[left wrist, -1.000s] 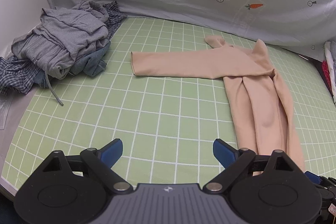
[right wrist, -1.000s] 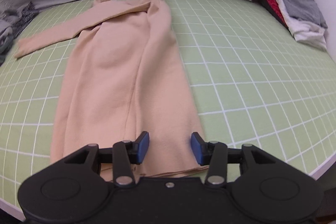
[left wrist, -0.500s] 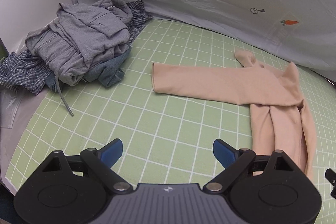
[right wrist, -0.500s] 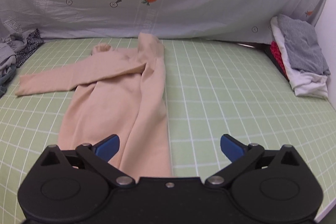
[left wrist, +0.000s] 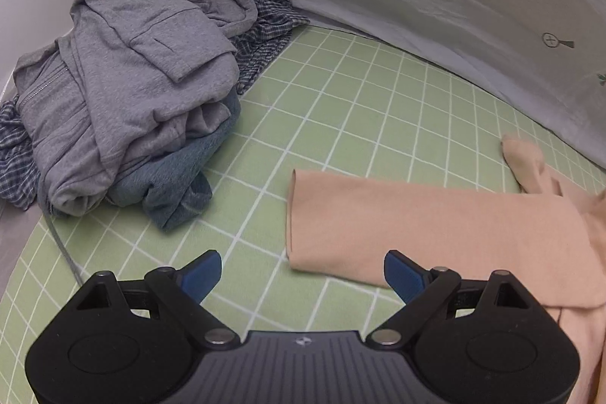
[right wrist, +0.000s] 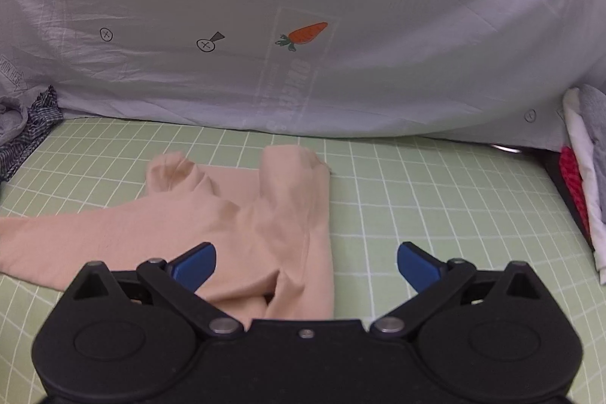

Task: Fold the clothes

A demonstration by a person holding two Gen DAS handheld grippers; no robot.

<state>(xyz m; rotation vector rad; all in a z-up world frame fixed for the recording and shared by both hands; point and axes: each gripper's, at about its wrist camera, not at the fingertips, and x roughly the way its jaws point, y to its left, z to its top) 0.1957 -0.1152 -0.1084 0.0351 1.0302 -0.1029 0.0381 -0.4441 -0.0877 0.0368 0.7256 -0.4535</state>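
A peach long-sleeved garment [right wrist: 265, 230] lies flat on the green grid mat [right wrist: 435, 199], its body partly folded lengthwise and one sleeve [left wrist: 416, 218] stretched out to the left. My left gripper [left wrist: 303, 271] is open and empty, hovering just in front of the sleeve's cuff end. My right gripper [right wrist: 306, 262] is open and empty above the garment's shoulder and collar area. The garment's lower body is hidden under the right gripper.
A heap of unfolded clothes, with a grey zip hoodie [left wrist: 125, 93] on top of blue and plaid pieces, sits at the mat's left end. A stack of folded clothes [right wrist: 583, 184] lies at the right edge. A printed grey sheet [right wrist: 303, 25] hangs behind the mat.
My right gripper let go of the garment's hem, opened wide and moved forward to the shoulders. My left gripper stayed open and moved in close to the sleeve cuff.
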